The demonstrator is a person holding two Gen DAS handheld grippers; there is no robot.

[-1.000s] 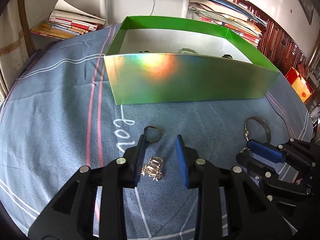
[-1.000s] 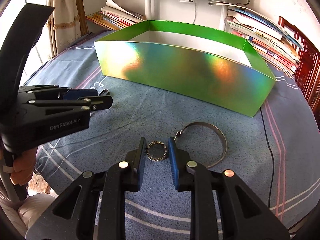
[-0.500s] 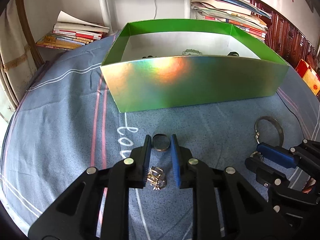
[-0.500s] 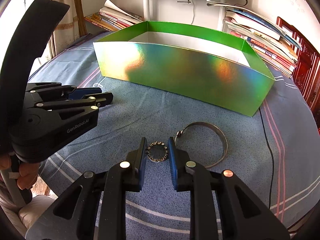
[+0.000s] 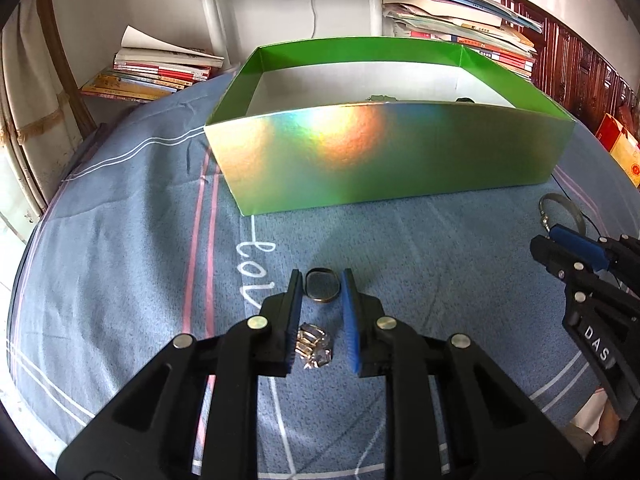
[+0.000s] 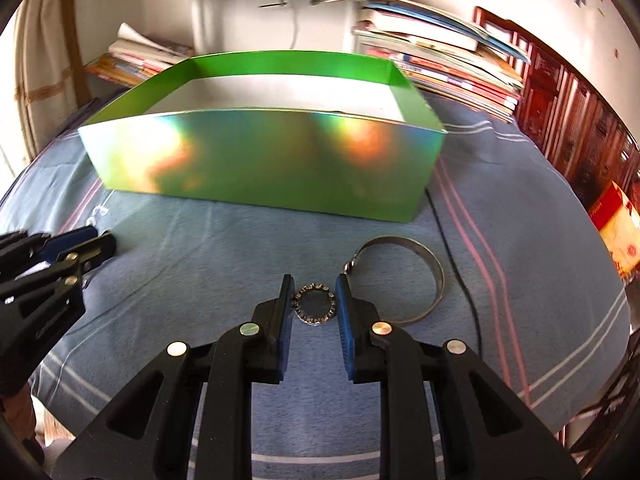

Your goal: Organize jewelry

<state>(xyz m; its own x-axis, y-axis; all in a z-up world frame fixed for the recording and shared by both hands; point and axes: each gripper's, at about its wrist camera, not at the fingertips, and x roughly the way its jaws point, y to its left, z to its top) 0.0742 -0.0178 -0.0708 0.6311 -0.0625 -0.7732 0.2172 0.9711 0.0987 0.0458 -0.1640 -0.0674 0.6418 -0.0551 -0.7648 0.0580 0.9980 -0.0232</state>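
My left gripper (image 5: 320, 280) is shut on a plain dark ring (image 5: 322, 287), pinched between its fingertips just above the blue cloth. A silver cluster piece (image 5: 313, 347) lies on the cloth further back, between the fingers. My right gripper (image 6: 313, 285) is shut on a beaded silver ring (image 6: 314, 305). A wide metal bangle (image 6: 404, 280) lies just right of it. The green holographic box (image 5: 380, 160) stands open behind both grippers, with small pieces (image 5: 380, 98) barely showing over its near wall. Each gripper shows at the other view's edge.
Striped blue cloth (image 5: 120, 240) covers the round table. A black cable (image 6: 460, 272) runs past the bangle. Stacks of books (image 5: 160, 72) sit behind the box on both sides, a white post (image 5: 212, 20) between them, and a dark wooden cabinet (image 6: 580, 128) at the right.
The left jaws narrowed and moved forward off the cluster piece onto the plain ring. The right gripper kept its beaded ring and swung round, so the box now faces it more squarely.
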